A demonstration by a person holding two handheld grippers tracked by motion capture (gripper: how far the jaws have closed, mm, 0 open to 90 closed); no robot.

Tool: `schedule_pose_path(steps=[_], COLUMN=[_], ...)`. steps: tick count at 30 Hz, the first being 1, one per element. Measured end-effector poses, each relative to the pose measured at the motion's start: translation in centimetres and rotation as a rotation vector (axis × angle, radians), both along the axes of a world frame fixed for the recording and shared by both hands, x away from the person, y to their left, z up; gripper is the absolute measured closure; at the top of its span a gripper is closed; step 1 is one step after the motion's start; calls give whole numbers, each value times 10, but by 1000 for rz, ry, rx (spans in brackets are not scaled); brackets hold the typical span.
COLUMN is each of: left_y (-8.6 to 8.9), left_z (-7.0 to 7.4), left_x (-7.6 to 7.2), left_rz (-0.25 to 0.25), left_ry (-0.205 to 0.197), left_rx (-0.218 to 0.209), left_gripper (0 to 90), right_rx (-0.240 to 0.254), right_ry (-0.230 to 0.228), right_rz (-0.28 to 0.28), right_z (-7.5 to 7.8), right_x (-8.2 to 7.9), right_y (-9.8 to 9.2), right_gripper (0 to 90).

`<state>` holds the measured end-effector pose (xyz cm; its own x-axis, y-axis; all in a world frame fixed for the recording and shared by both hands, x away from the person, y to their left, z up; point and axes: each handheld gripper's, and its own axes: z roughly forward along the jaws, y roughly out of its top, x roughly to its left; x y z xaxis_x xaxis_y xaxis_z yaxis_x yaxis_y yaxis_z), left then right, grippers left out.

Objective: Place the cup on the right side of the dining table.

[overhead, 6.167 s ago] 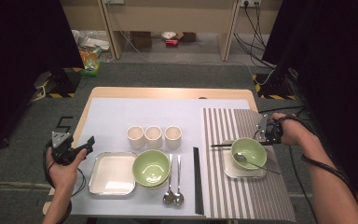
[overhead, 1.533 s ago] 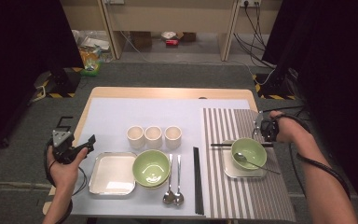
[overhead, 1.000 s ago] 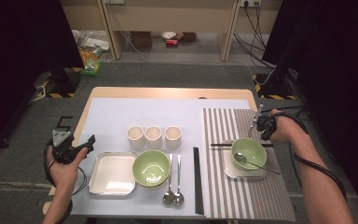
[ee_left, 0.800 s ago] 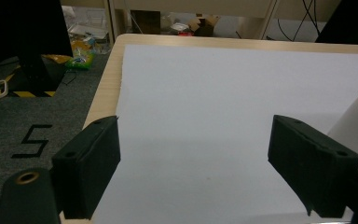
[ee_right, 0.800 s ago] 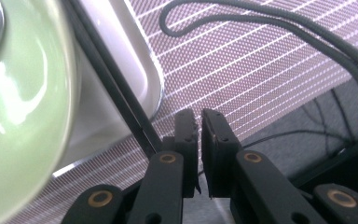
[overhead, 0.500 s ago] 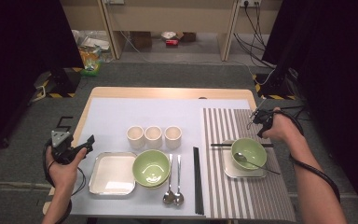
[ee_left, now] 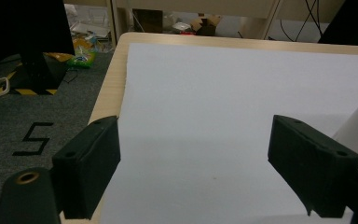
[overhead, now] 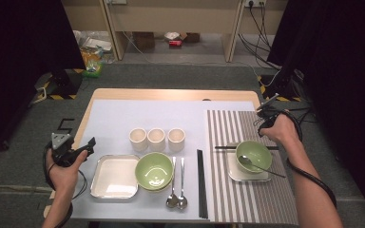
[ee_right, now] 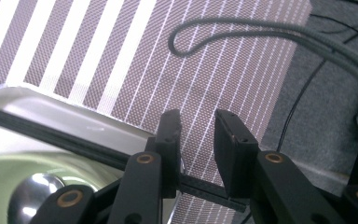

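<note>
Resting across the far rim of a glossy green bowl [overhead: 253, 155], a pair of thin black chopsticks [overhead: 224, 147] lies level on the right side of the table, over a woven placemat [overhead: 228, 128] with grey and white stripes. The bowl is round and smooth, holds a polished metal spoon [overhead: 247, 161], and sits on a square, shallow plate [overhead: 263, 176] with a pale sheen.

Right gripper [ee_right: 196, 133]: matte black jaws, partly spread with a narrow gap; they have just been opening. The right end of the chopsticks passes between them in the right gripper view; the pads seem to stand clear of the sticks, though the contact point is low in that view and hard to judge.

Left gripper [ee_left: 193, 175]: jaws spread wide, nothing between them, hovering at the near left edge of the table over a plain white sheet [ee_left: 223, 107].

Middle of the table: three small cream cups [overhead: 156, 139] in a row, a second green bowl [overhead: 154, 170], a square tray [overhead: 114, 175], two spoons [overhead: 177, 183], another chopstick pair [overhead: 200, 183].
</note>
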<state>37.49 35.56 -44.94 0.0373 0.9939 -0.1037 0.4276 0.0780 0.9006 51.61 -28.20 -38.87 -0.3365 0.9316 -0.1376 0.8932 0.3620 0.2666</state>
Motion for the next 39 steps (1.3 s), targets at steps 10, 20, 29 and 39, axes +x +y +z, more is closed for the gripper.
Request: schedule_pose_path(steps=[10, 20, 29, 39], left_y=[-1, -3, -5, -6], left_z=[0, -1, -3, -3], left_x=[3, 8, 9, 9], left_rz=[-7, -15, -23, -24], left_ry=[-1, 0, 4, 4], left_rx=[-5, -8, -9, -10], left_gripper=[162, 162, 162, 162], right_rx=[73, 111, 143, 158], right_ry=[-43, -50, -69, -75], right_rz=[-178, -252, -248, -224], right_z=[9, 11, 8, 4], right_x=[-6, -9, -12, -12], right_y=[2, 14, 30, 47], right_gripper=[696, 647, 630, 622])
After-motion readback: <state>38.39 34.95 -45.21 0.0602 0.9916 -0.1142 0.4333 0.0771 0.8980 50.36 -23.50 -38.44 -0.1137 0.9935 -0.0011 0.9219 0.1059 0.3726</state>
